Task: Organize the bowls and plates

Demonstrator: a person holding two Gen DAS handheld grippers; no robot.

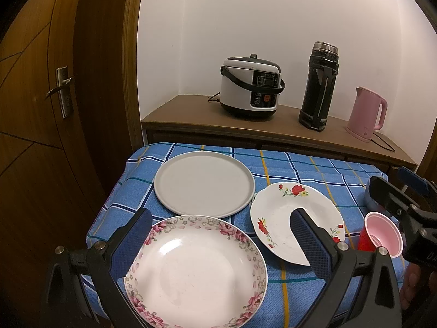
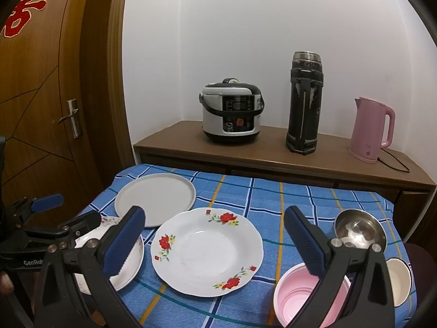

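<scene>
A grey flat plate (image 1: 204, 184) lies at the far left of the blue checked table. A pink-flowered deep plate (image 1: 196, 273) lies nearest me at the left. A red-flowered white plate (image 1: 275, 218) lies in the middle, also in the right wrist view (image 2: 206, 251). My left gripper (image 1: 218, 246) is open and empty above the pink-flowered plate. My right gripper (image 2: 213, 240) is open and empty above the red-flowered plate. A pink bowl (image 2: 295, 300), a steel bowl (image 2: 357, 231) and a white bowl (image 2: 400, 278) sit at the right.
A wooden shelf (image 2: 273, 161) behind the table holds a rice cooker (image 2: 232, 112), a black thermos (image 2: 304, 104) and a pink kettle (image 2: 372, 129). A wooden door (image 1: 41, 109) stands at the left. The table's left edge (image 1: 109, 199) is close to the plates.
</scene>
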